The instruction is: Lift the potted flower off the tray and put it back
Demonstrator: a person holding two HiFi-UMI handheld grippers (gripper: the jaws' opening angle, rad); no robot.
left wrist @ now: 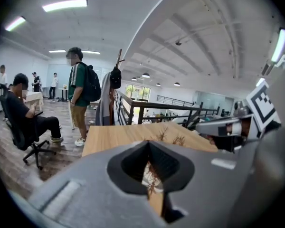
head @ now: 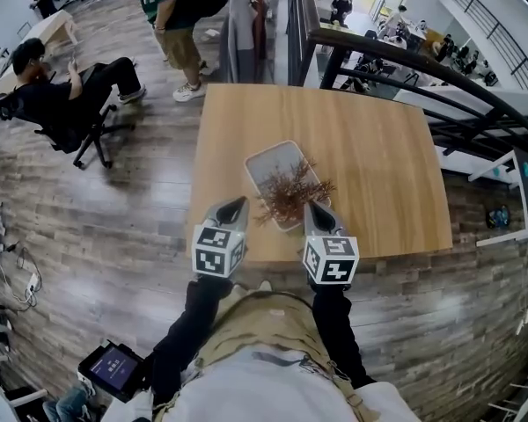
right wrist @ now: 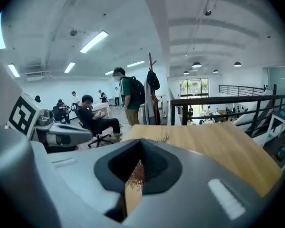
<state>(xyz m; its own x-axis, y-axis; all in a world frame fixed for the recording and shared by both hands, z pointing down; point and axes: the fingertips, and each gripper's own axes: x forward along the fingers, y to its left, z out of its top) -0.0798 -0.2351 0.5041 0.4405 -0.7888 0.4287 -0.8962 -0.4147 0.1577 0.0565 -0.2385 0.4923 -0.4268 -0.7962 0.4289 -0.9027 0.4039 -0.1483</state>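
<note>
Wood-plank flooring [head: 114, 227] runs under everything on my head view, with a pale wooden table [head: 387, 165] set in the middle of an open office. At far left a person sits in a wheeled chair [head: 53, 99], and a little further right another person stands [head: 180, 25] just past the table's far left corner.

My left gripper [head: 236, 206] hangs over the near edge of the table with its marker cube towards me. Its own view shows the jaws pressed together at the tips with nothing pinched; only a narrow slit lower down lets me see brown twigs and table below.

Between my two grippers, and a little beyond them, the tray [head: 268, 158] lies askew on the table. The potted flower [head: 290, 193], a bunch of dry brown sprigs, stands on the tray's near end. I cannot make out the pot itself under the sprigs. Neither gripper has hold of it.

My right gripper [head: 315, 211] sits just to the right of the flower, level with the left one. Its own view shows the jaws closed tight on nothing, and the same sprigs show through the slit.

At far right a dark railing [head: 422, 69] curves past the table, with more desks beyond it.
</note>
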